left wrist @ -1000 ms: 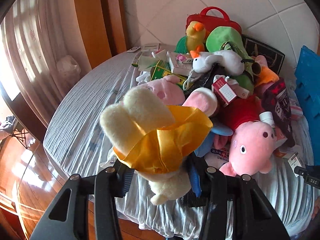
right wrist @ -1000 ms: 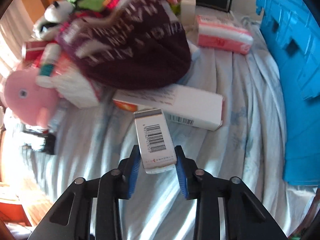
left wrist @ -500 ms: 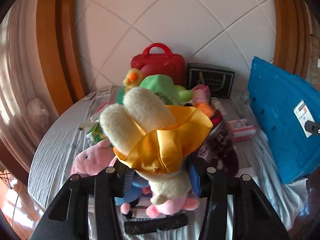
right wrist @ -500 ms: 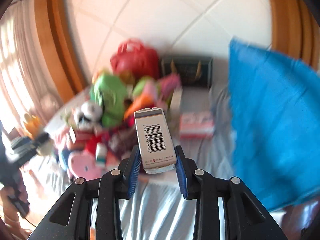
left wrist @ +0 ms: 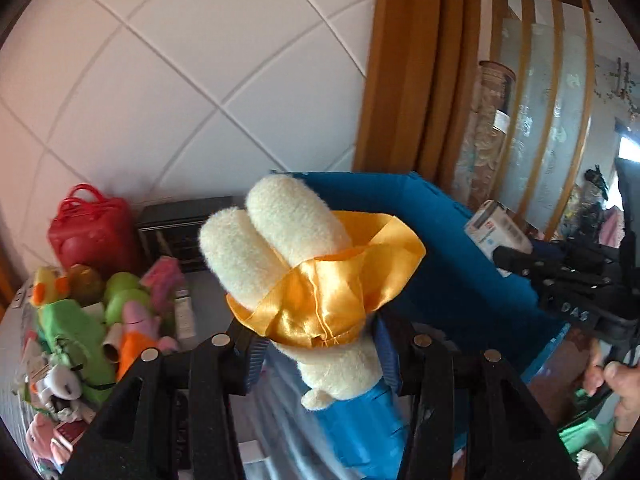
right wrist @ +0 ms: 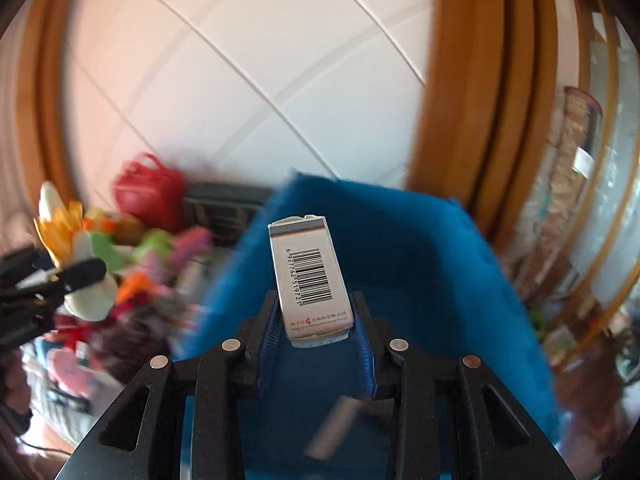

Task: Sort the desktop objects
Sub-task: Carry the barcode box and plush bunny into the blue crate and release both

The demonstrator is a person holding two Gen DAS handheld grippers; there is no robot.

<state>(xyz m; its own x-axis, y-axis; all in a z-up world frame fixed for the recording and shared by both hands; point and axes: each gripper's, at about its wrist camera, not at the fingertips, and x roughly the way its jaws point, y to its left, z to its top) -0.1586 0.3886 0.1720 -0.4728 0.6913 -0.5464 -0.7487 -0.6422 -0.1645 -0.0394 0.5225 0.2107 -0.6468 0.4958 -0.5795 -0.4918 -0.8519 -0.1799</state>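
Plush toy [left wrist: 316, 300] clenched in left gripper [left wrist: 318, 350], carton [right wrist: 310, 280] in right gripper [right wrist: 316, 346], above blue bin rim [right wrist: 476, 224].

Both wrist views facing blue bin [right wrist: 400, 248]

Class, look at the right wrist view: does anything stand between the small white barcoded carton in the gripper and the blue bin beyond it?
Nothing visible does: the small white barcoded carton, clamped in the right gripper, hangs over the blue bin, whose opening is unblocked.

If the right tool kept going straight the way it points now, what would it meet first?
Most likely the blue bin: the right tool, shut on the barcoded box, points down into its open inside. Depth is blurred, so wall or floor first is unclear.
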